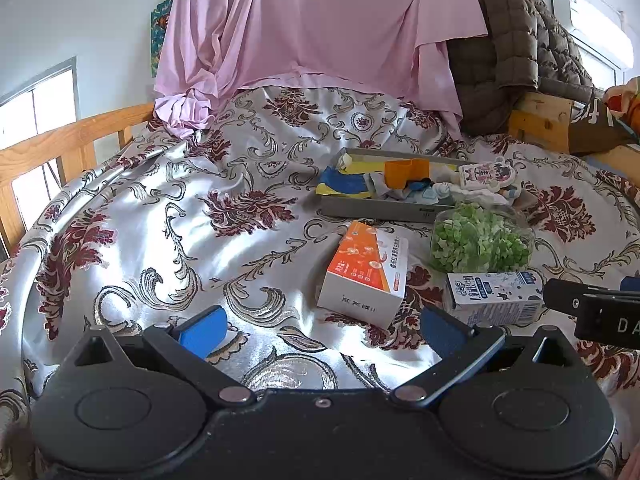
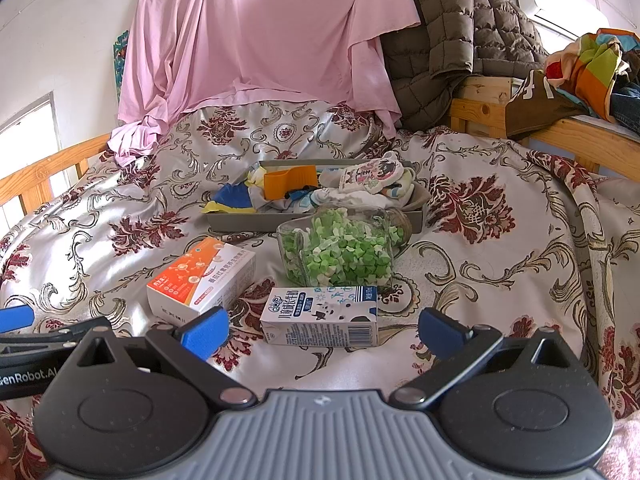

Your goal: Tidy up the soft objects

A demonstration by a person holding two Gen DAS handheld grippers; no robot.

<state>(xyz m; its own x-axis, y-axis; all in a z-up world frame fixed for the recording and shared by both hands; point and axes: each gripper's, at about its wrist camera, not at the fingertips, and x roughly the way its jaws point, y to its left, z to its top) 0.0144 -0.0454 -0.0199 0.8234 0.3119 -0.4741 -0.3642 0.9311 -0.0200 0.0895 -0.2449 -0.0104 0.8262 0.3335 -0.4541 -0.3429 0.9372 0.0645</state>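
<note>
Hand-held gripper (image 2: 322, 334), yours, gapes empty over the milk carton (image 2: 320, 316); soft cloths fill the grey tray (image 2: 316, 224) at twelve o'clock.

room and background

bed (image 2: 500, 264) covered by a silver bedspread with dark red floral pattern. wooden bed rail (image 1: 60, 148) at left; wooden frame (image 2: 480, 108) at right rear. pink sheet (image 2: 256, 40) hangs behind the bed, brown quilted jacket (image 2: 452, 32) beside it. white walls. window (image 1: 36, 108) at left admits daylight. air conditioner (image 1: 592, 24) mounted upper right.
</note>
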